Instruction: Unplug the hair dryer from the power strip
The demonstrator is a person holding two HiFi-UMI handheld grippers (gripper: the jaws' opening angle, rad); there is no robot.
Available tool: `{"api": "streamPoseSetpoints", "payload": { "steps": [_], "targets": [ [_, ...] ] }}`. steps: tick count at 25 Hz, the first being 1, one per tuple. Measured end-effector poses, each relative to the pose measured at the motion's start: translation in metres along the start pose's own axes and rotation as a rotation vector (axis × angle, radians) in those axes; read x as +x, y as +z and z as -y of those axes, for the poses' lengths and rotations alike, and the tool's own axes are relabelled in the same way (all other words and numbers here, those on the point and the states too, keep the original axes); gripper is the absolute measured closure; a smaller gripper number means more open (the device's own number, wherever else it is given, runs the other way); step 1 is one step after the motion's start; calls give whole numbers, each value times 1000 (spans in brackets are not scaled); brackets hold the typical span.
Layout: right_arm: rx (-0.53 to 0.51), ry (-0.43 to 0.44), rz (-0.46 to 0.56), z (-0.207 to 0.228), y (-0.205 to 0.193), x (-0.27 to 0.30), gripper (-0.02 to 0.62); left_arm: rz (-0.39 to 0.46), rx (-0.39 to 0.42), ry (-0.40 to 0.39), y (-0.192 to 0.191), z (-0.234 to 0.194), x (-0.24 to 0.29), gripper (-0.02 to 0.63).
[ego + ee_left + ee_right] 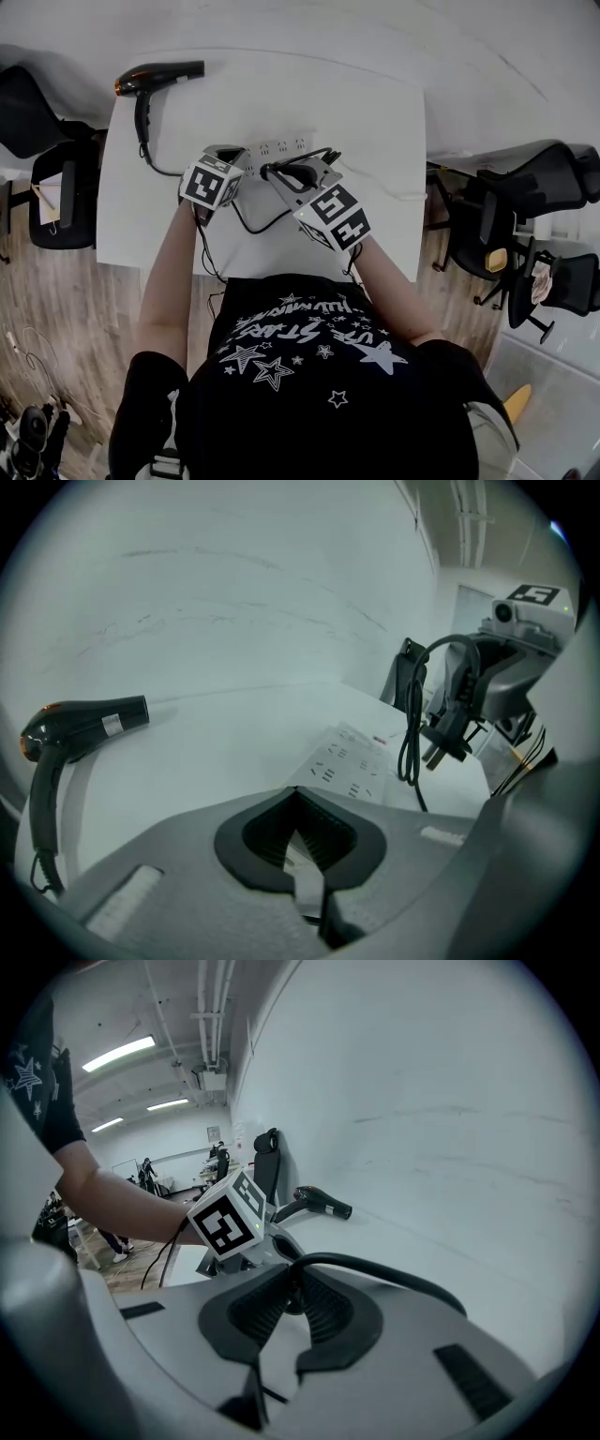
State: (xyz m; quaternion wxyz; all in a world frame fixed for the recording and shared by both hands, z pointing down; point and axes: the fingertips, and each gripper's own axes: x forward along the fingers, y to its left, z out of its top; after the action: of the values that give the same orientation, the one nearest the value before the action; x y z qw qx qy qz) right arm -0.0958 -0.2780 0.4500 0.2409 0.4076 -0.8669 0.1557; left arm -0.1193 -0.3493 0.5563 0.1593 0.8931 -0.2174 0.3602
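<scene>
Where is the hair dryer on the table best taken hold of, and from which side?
Probably by its handle, coming from above. The hair dryer lies flat, its slim handle points toward the person, and the barrel looks too thick to close on. Grip across the handle's width.

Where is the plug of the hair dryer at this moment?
The plug is at the right of the left gripper view, held in the right claw above the power strip, prongs free of its sockets.

Black hair dryer [161,76], white power strip [279,147], white table [375,187]
</scene>
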Motion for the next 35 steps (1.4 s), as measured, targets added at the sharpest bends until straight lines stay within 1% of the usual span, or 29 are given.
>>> {"api": "streamPoseSetpoints", "payload": {
  "steps": [2,7,10,15,20,26,30,35],
  "targets": [
    [-5,4,-1,0,-1,-7,545,8,2,31,3,-1,-2,598],
    [23,40,21,-1,-8,-23,545,118,-83,85,21,6,-19,599],
    [42,73,42,-1,-9,-31,545,145,-103,114,28,15,-30,598],
    [8,124,51,-3,-13,-51,545,184,-156,167,30,37,-48,598],
    [-12,174,66,-4,-19,-67,545,221,-229,220,23,60,-65,598],
    [-40,216,78,-7,-31,-90,545,249,-287,277,8,92,-80,598],
    [-39,239,85,-3,-40,-108,543,283,-336,325,5,113,-91,599],
    [-47,254,95,-2,-58,-133,543,313,-375,367,-3,149,-101,598]
  ]
}}
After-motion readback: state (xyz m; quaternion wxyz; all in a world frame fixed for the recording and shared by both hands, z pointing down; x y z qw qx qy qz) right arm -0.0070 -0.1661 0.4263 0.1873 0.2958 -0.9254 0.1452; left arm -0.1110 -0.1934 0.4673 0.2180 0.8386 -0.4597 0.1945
